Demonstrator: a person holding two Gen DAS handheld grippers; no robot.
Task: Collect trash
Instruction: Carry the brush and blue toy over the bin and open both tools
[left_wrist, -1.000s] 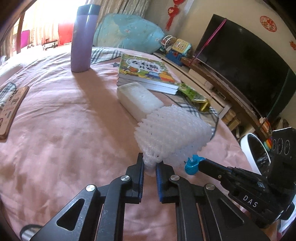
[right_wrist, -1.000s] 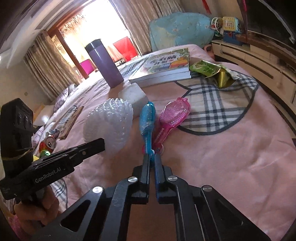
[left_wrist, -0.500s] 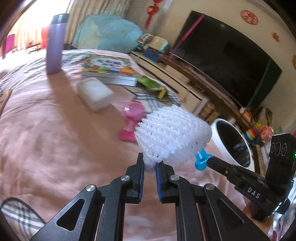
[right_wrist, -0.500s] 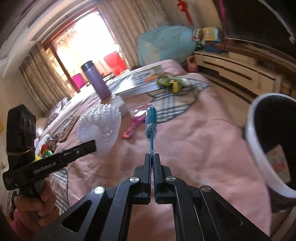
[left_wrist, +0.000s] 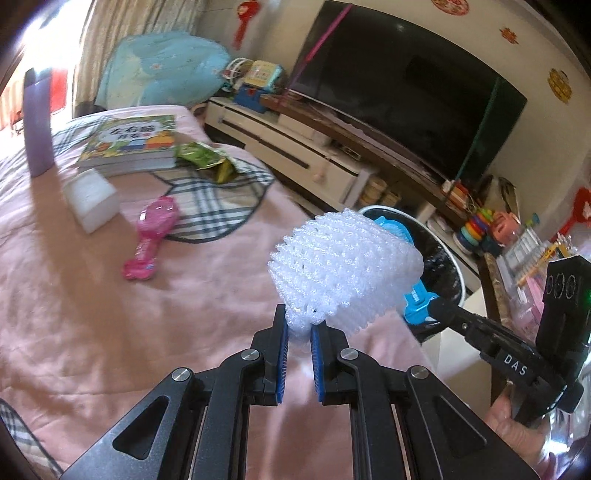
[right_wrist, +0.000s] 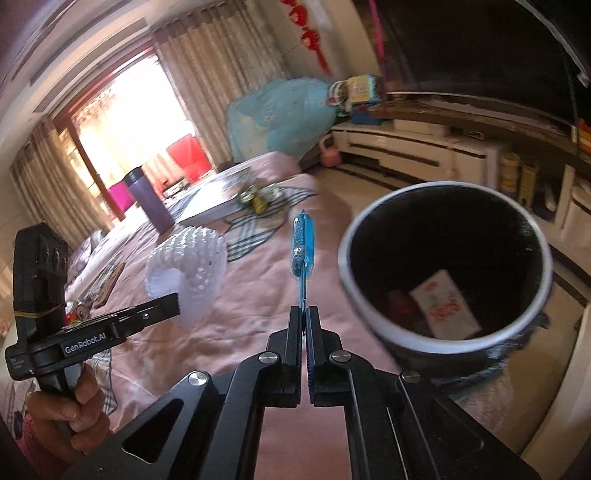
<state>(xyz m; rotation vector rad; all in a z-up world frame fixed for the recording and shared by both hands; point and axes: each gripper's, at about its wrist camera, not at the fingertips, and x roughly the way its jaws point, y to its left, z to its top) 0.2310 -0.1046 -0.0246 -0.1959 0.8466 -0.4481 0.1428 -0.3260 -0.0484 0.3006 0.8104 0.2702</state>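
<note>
While L gripper (left_wrist: 299, 326) pinches foam net (left_wrist: 343, 269), R gripper (right_wrist: 304, 314) clamps blue packet (right_wrist: 302, 243) — beside bin (right_wrist: 439, 343).

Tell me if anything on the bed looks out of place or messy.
A crumpled green snack wrapper lies open on the pink bedspread beside the stacked books. A pink packet lies loose near the white foam block. Both look like stray trash.

Left tongs (left_wrist: 299, 328) clamped, raised; right tongs (right_wrist: 306, 314) clamped, raised alongside.
</note>
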